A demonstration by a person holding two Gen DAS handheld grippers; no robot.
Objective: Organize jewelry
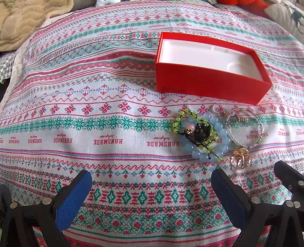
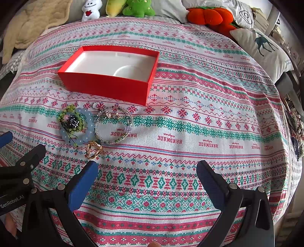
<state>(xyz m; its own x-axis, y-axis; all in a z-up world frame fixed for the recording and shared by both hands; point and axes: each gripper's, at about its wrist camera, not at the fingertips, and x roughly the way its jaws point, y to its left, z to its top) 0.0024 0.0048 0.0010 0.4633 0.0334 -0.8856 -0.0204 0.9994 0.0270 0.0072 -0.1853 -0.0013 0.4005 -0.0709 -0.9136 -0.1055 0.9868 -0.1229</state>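
Both tools idle above the patterned cloth [image 1: 121, 133] covering the bed. Left tool [image 1: 152, 182] has fingers spread wide, blue pads facing in, nothing between them. Right tool [image 2: 147, 172] likewise spread wide, nothing between its pads; its left finger tip sits just beside the gold ring [image 2: 93, 150], not touching as far as the view shows. Red box [image 1: 210, 83] sits open on the cloth, white moulded insert inside, no jewelry in it. Jewelry is all in one cluster on the cloth just in front of the box's near wall: pale blue bead bracelet [image 1: 222, 133] with a green bead bracelet [image 1: 190, 115] lying over it and a dark tangle of cord and a dark charm in the middle; a thin sparkly bangle [image 1: 245, 129] touching the blue beads on the side; small gold clasp pieces inside and at the bangle's far edge, too small to identify; gold ring [image 1: 239, 159] nearest the tools, just beside the blue beads. In the right wrist view the cluster is left of centre, box [image 2: 106, 87] behind it. Plush toys [image 2: 138, 7] and a deer-print pillow [image 2: 264, 49] along the far edge of the bed, well apart from the jewelry.
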